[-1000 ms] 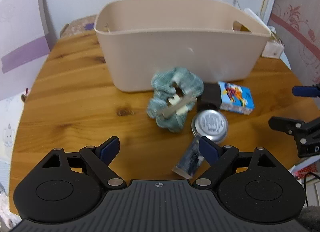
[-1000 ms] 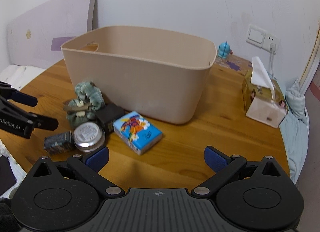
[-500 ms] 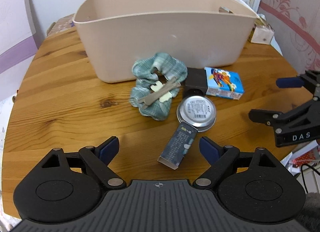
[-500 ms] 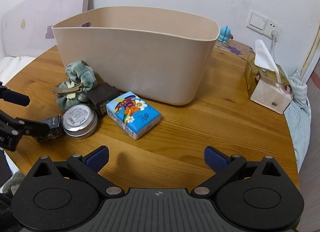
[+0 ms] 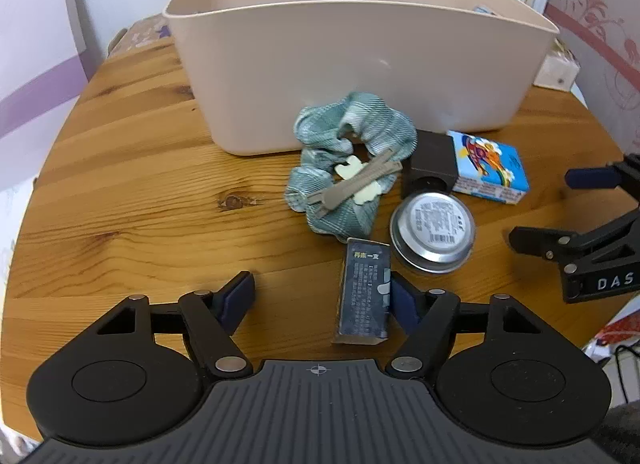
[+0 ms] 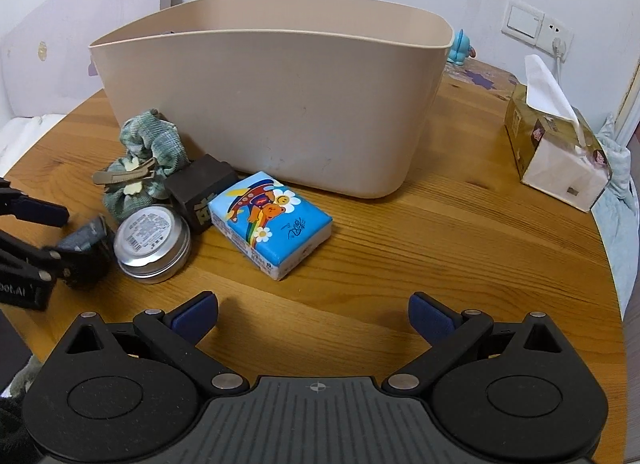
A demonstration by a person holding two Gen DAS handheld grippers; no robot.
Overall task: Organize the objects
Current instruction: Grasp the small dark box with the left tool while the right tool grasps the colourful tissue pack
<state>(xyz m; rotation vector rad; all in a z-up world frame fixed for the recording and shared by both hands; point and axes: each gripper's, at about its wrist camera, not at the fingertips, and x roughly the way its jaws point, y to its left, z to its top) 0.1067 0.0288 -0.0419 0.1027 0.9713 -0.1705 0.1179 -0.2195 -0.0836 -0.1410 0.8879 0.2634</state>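
Observation:
A beige plastic bin [image 5: 360, 63] [image 6: 280, 103] stands on the round wooden table [image 5: 140, 191]. In front of it lie a green plaid scrunchie [image 5: 344, 167] with a tan hair clip [image 5: 352, 189], a dark cube [image 5: 430, 167], a round metal tin [image 5: 434, 229] [image 6: 152, 242], a blue tissue pack [image 5: 488, 165] [image 6: 272, 219] and a small dark box [image 5: 364, 296]. My left gripper [image 5: 322, 300] is open, with the dark box between its fingers, next to the right finger. My right gripper [image 6: 314, 314] is open and empty, just short of the tissue pack.
A tissue box [image 6: 556, 151] stands at the table's right side. A small blue figurine [image 6: 460, 49] sits behind the bin. A wall socket [image 6: 536, 25] and a pale board [image 6: 60, 35] are at the back. The table edge lies close behind both grippers.
My left gripper has moved forward and the dark box now lies between its fingers. My right gripper has moved closer to the tissue pack. Both stay open.

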